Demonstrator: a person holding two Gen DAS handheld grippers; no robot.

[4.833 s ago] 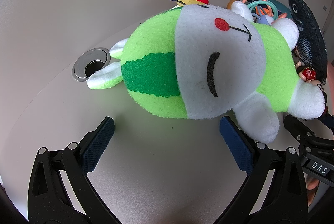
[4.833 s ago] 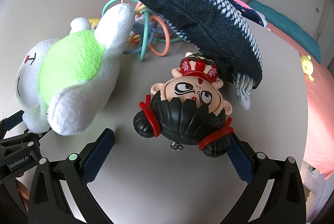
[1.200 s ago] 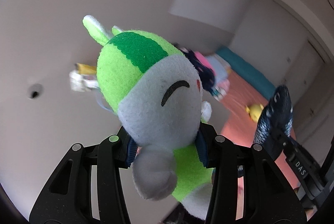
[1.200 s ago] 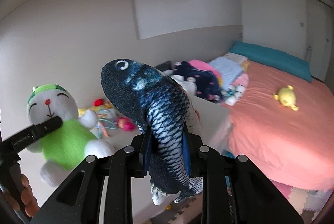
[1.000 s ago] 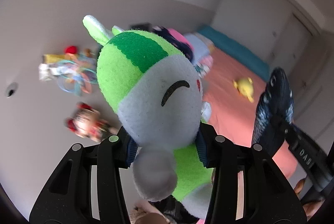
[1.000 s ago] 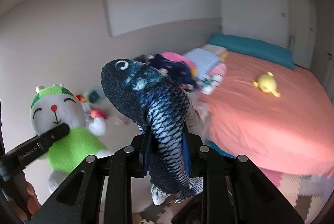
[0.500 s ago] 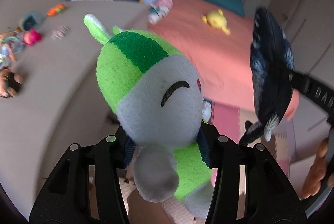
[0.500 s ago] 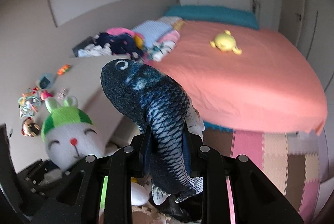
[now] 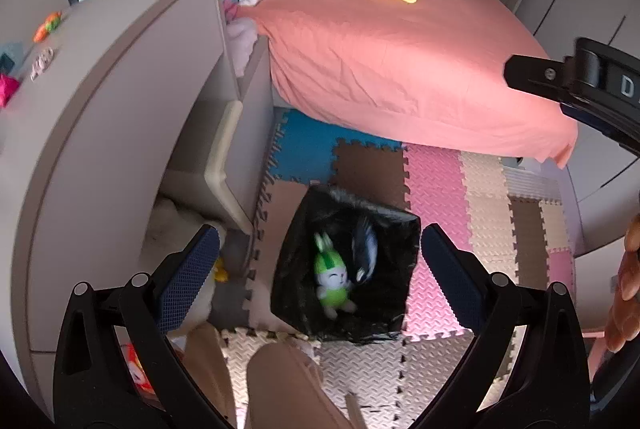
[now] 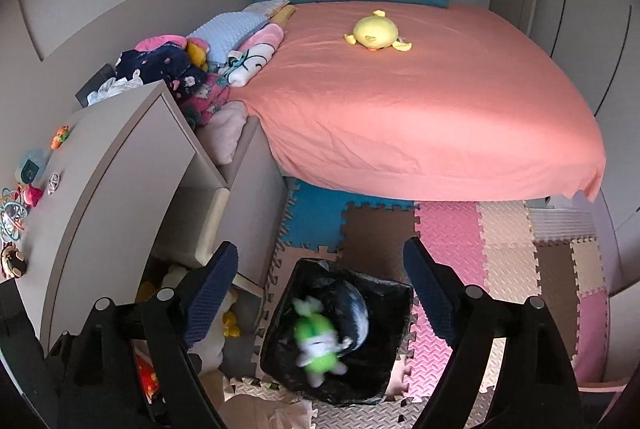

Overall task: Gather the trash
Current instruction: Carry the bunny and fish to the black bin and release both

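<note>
Tongs spread wide on both sides, left tongs point(image 9: 316, 261) and right tongs point(image 10: 320, 293), jaws just opened, nothing between them. Below, inside the black-lined bin point(image 9: 400, 225): green plush rabbit point(image 9: 331, 281) and dark plush fish point(image 9: 366, 249), blurred, probably mid-fall or just landed. Soft, light, squashy, not fragile; best pinched across a body or a limb, fur unlikely to slip. Underfoot, foam puzzle mat point(image 10: 452, 229) in pink, brown, cream and blue. Alongside, grey table point(image 10: 104, 165) with small toys on top. Farther off, bed point(image 10: 440, 101) in salmon sheet, yellow plush point(image 10: 374, 33) on it, wardrobe doors beyond.
</note>
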